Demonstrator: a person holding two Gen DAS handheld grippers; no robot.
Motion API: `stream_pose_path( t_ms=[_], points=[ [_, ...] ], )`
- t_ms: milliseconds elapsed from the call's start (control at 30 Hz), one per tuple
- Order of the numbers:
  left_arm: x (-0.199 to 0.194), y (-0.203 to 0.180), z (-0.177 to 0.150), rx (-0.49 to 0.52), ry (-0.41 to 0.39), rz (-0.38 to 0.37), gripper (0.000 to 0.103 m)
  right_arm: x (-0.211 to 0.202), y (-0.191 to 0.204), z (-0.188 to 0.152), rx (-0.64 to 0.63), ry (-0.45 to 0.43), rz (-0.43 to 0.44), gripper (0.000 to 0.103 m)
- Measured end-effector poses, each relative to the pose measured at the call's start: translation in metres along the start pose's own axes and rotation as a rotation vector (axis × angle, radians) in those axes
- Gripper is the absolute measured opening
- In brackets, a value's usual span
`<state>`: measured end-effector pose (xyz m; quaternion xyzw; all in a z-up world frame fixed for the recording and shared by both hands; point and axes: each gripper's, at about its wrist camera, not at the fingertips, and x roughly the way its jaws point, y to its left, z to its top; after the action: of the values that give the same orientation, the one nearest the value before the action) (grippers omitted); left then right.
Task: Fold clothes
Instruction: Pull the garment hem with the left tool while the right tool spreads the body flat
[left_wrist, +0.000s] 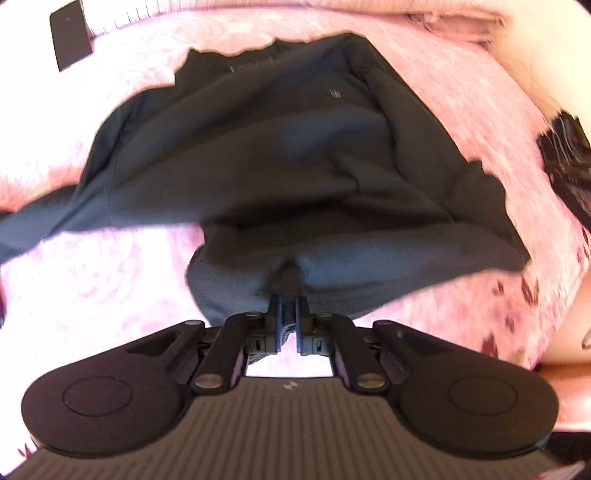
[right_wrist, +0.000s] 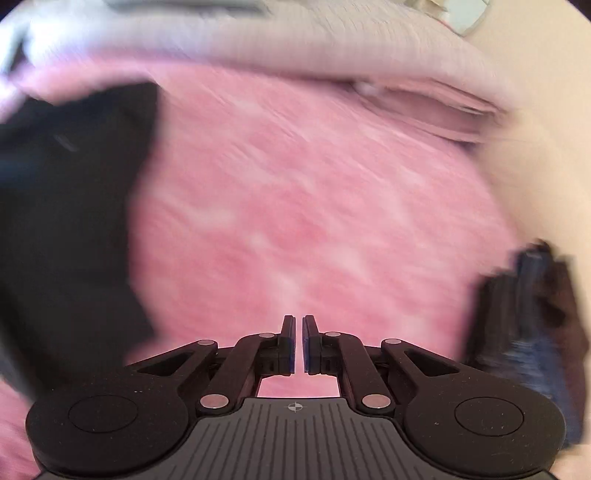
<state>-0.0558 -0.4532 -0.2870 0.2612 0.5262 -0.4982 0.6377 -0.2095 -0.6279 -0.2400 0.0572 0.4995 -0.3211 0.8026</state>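
My left wrist view shows the whole dark sweatshirt (left_wrist: 280, 155) spread on the pink blanket (left_wrist: 461, 110) in the middle of the frame; the right wrist view, much blurred, shows only its edge at the left side (right_wrist: 74, 206). My left gripper (left_wrist: 289, 306) is clamped on the near hem of the sweatshirt. My right gripper (right_wrist: 299, 332) has its jaws together, holding nothing, above bare blanket (right_wrist: 314, 203).

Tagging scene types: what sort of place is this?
Likely a bedroom: a dark garment lies on a pink floral bedspread, with folded pink bedding stacked at its far edge.
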Motion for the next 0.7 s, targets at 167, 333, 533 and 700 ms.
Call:
stream_pose_path(
  t_ms=[167, 333, 533, 700],
  points=[
    [-0.002, -0.005, -0.033, 0.034, 0.107, -0.031, 0.004, 0.004, 0.07, -0.002, -0.092, 0.037, 0.275, 0.006],
    [-0.004, -0.006, -0.072, 0.014, 0.193, -0.039, 0.003, 0.03, 0.127, 0.015, -0.246, 0.018, 0.455, 0.006],
    [-0.016, -0.003, -0.092, 0.009, 0.239, -0.005, 0.0, 0.083, 0.212, 0.04, -0.424, 0.011, 0.57, 0.006],
    [-0.023, -0.005, -0.089, 0.002, 0.233, -0.019, 0.0, 0.115, 0.158, 0.069, -0.489, -0.003, 0.233, 0.006]
  ],
)
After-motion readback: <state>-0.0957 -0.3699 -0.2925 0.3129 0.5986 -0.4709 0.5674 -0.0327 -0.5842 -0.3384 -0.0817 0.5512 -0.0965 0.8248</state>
